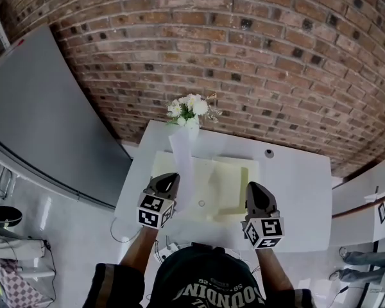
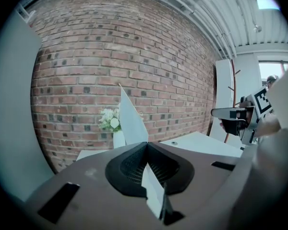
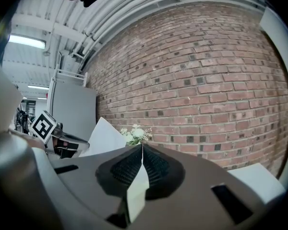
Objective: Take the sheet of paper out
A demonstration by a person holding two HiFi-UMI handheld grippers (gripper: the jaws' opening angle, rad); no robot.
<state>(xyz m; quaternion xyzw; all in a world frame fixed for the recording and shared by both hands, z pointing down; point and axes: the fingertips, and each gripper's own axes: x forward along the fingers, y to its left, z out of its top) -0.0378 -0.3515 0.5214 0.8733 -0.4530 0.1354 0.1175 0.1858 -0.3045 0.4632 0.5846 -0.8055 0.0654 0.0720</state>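
Observation:
A white sheet of paper (image 1: 181,160) stands up from a pale yellow folder (image 1: 230,183) that lies open on the white table (image 1: 295,185). My left gripper (image 1: 169,181) is shut on the sheet's lower edge. In the left gripper view the sheet (image 2: 132,121) rises straight out of the closed left gripper (image 2: 147,145). My right gripper (image 1: 253,190) is shut on a flap of the yellow folder; in the right gripper view a pale yellow strip (image 3: 137,190) sits pinched in the right gripper (image 3: 142,148). The white sheet (image 3: 103,138) shows to its left.
A white vase of flowers (image 1: 191,111) stands at the table's far edge by the brick wall (image 1: 244,50). A small dark round object (image 1: 269,153) lies at the table's far right. A grey panel (image 1: 45,120) leans at the left. A cable (image 1: 119,233) lies on the floor.

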